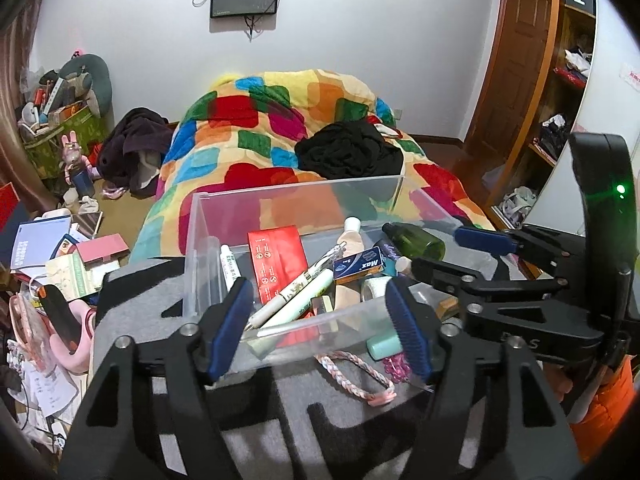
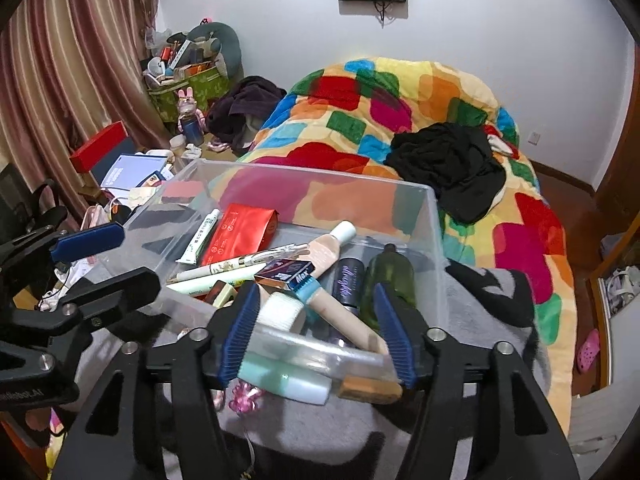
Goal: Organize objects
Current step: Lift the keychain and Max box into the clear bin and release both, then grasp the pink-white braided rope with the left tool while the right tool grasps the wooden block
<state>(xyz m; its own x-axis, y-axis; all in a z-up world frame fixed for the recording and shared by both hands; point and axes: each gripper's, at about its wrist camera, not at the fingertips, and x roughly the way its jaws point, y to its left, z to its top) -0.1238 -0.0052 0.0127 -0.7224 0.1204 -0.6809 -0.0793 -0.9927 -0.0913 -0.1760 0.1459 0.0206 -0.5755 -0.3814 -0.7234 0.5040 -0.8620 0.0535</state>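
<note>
Grey felt-like mat [image 1: 256, 420] under us, and on it, nearest, a braided pink-white cord [image 1: 352, 376], a cluster of pink beads [image 2: 245, 396], a mint-green tube [image 2: 286, 380] and a tan block [image 2: 370, 392], all lying loose just outside the clear plastic bin [image 1: 224, 216]. Our left hand-held gripper [image 1: 320, 328] stands spread at the bin's near wall with nothing pinched; the right hand-held gripper [image 2: 316, 332] is likewise spread, pads either side of the near rim but not pressing on it, as far as we can tell. We judge the cord limp and light: pinch it mid-length or at the pink loop and expect it to dangle. Beads are small and likely to roll; scoop low. The tube looks rigid and smooth, so we'd take it across the barrel, not the cap. Inside the bin: white pens [image 1: 292, 292], a red packet [image 1: 276, 256], a blue Max box [image 1: 358, 266], a roll of white tape [image 2: 280, 312], a beige tube with white cap [image 2: 328, 252], a dark purple canister [image 2: 348, 284] and a green bottle [image 2: 390, 276]. The bottle and canister look slick and round, so we'd grip at the body centre. The bin itself is stiff but thin-walled, probably light; clamp the rim gently, both sides. Beyond it lie the patchwork quilt [image 1: 280, 120] on the bed and a black garment [image 1: 348, 152], soft and not ours to move yet.
</note>
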